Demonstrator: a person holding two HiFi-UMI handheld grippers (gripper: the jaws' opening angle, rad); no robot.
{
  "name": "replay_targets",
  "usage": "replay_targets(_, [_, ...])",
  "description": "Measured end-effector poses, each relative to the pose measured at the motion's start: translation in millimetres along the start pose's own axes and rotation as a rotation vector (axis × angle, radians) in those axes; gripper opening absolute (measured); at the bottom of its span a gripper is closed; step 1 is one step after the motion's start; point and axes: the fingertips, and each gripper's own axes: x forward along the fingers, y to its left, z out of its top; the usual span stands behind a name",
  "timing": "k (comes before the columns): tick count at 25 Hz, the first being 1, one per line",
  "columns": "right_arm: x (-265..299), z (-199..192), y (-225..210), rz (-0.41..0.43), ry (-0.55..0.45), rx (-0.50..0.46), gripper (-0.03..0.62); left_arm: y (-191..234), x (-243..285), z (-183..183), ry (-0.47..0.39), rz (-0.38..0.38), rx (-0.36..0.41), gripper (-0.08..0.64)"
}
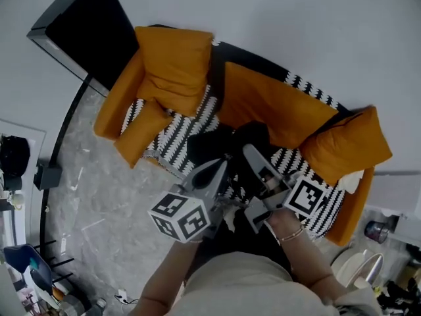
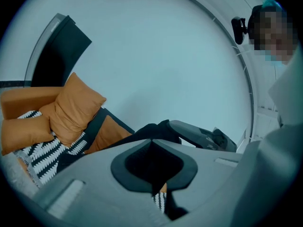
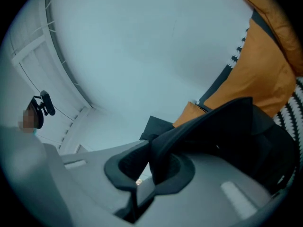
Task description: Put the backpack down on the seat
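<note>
A black backpack [image 1: 220, 143] hangs just above the black-and-white patterned seat [image 1: 174, 143] of an orange sofa [image 1: 276, 107]. My left gripper [image 1: 222, 164] and right gripper [image 1: 248, 151] meet at the bag's near edge, both tilted up and away from me. In the right gripper view a black strap [image 3: 203, 126] runs through the shut jaws. In the left gripper view the jaws are closed with black backpack fabric [image 2: 154, 131] filling the gap, and the right gripper's grey body [image 2: 199, 134] lies just beyond. Most of the bag is hidden behind the grippers.
Orange cushions lie on the sofa's left [image 1: 174, 61] and right [image 1: 345, 143] ends. A black flat panel [image 1: 85, 25] stands to the sofa's left. Grey marbled floor [image 1: 92, 203] lies in front. Small clutter lines the lower left and right edges.
</note>
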Motion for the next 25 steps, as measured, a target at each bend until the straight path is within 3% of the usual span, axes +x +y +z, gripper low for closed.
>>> replay_targets(13, [17.6, 5.5, -65.5, -0.069, 0.034, 0.047, 0.031, 31.6, 45.6, -9.0, 0.045, 0.017, -0.031, 0.006])
replay_targets(19, [2.5, 4.9, -113.5, -0.119, 0.055, 0.073, 0.031, 39.1, 73.4, -36.8, 0.081, 0.039, -0.055, 0.006])
replay_targets(25, [-19.6, 20.5, -143.1, -0.112, -0.002, 0.107, 0.031, 49.8, 99.5, -72.0, 0.16, 0.033, -0.081, 0.006])
